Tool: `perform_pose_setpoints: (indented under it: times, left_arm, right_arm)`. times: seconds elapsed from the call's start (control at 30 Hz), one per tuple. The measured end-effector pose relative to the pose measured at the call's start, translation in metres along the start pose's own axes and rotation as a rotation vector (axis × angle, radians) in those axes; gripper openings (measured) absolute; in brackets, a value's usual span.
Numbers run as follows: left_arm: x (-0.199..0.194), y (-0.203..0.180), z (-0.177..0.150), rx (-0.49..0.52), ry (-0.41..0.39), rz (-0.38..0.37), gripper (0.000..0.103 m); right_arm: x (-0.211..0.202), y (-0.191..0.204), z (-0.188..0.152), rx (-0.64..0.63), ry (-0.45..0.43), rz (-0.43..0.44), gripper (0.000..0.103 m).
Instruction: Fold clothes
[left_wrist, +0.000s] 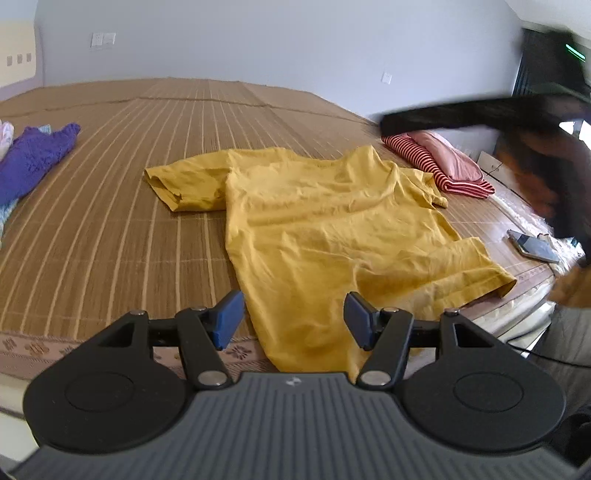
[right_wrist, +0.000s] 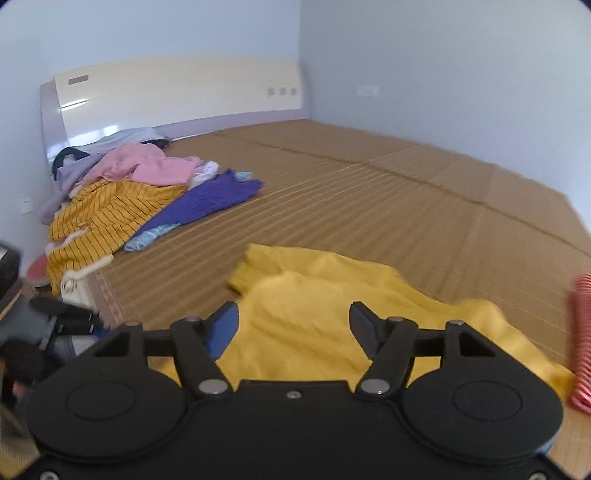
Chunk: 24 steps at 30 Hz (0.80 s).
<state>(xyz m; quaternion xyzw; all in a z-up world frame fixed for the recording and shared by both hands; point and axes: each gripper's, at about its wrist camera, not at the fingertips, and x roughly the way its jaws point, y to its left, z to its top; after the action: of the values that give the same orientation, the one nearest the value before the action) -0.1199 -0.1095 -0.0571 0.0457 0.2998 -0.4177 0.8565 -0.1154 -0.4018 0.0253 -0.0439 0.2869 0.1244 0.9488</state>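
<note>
A mustard-yellow T-shirt (left_wrist: 325, 236) lies spread and wrinkled on the bamboo mat of the bed, its hem hanging over the near edge. My left gripper (left_wrist: 293, 323) is open and empty, just above the shirt's hem. In the right wrist view the same shirt (right_wrist: 314, 314) lies below my right gripper (right_wrist: 293, 325), which is open, empty and held above it. A blurred dark shape, the right gripper and arm (left_wrist: 480, 118), crosses the upper right of the left wrist view.
A folded red-striped garment and a pink one (left_wrist: 439, 162) lie at the right of the bed. A purple knit (left_wrist: 33, 158) lies at the left. A pile of clothes (right_wrist: 122, 199) lies by the headboard (right_wrist: 177, 96). A phone (left_wrist: 533, 245) lies near the bed's right edge.
</note>
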Motion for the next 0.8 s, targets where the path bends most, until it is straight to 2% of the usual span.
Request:
perform_pose_setpoints:
  times: [0.13,0.2,0.3,0.47,0.5,0.57,0.6,0.7,0.77,0.8]
  left_arm:
    - [0.025,0.005,0.003,-0.013,0.04,0.018,0.066]
    - [0.037,0.004,0.003,-0.033,0.056,0.004,0.066]
    - [0.047,0.001,-0.001,-0.039,0.058,0.004,0.066]
    - [0.052,-0.004,-0.009,0.011,0.045,0.01,0.064]
    - [0.053,-0.003,-0.009,0.018,0.042,0.01,0.064]
    - [0.052,-0.002,-0.011,0.02,0.034,0.02,0.056]
    - [0.053,-0.003,-0.012,0.024,0.028,0.035,0.053]
    - [0.05,-0.001,-0.014,0.02,0.008,0.071,0.038]
    - [0.048,0.002,-0.015,-0.001,-0.006,0.082,0.027]
    - [0.047,0.004,-0.016,-0.011,-0.014,0.086,0.024]
  right_arm:
    - [0.081,0.017,0.023,-0.045,0.096,0.058,0.072]
    - [0.126,0.027,0.032,-0.073,0.163,0.089,0.072]
    - [0.174,0.047,0.032,-0.16,0.263,0.138,0.068]
    - [0.207,0.061,0.033,-0.204,0.275,0.122,0.058]
    - [0.212,0.062,0.034,-0.209,0.283,0.111,0.053]
    - [0.22,0.059,0.029,-0.227,0.318,0.085,0.041]
    - [0.222,0.056,0.026,-0.213,0.337,0.1,0.033]
    - [0.215,0.047,0.024,-0.165,0.31,0.119,0.014]
    - [0.21,0.042,0.025,-0.133,0.295,0.113,0.011]
    - [0.205,0.039,0.025,-0.123,0.282,0.116,0.01]
